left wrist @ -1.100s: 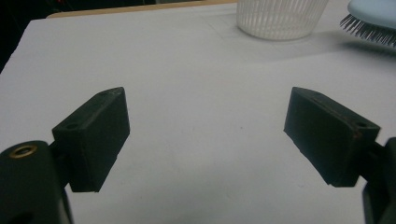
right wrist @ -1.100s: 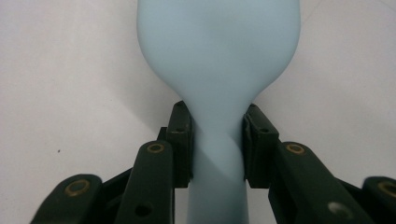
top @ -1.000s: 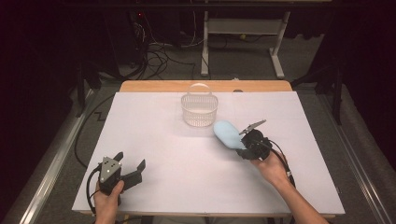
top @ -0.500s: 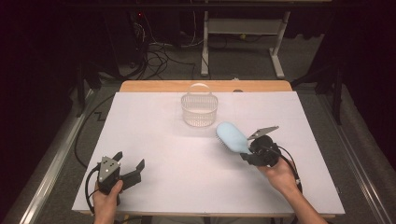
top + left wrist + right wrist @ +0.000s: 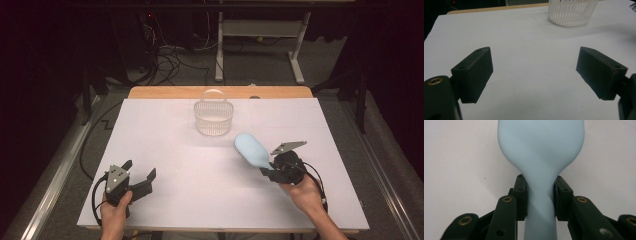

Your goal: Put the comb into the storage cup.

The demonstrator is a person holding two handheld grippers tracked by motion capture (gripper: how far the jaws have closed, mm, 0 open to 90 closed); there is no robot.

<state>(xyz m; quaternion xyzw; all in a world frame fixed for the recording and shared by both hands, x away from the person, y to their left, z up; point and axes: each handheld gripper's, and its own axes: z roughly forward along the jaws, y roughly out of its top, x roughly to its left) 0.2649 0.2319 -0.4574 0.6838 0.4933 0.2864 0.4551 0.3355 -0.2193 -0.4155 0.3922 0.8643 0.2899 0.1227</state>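
High view overhead, forward-down; gripper views close, sharing table point(image 5: 165, 165).

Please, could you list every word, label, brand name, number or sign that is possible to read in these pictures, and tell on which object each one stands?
There are none to read.
The light blue hairbrush, held in the right gripper: plain, no print on its back.
The white basket: no label in sight.
The left gripper, with open jaws: no marking on it.
The white table: faint pencil-like lines, no letters.
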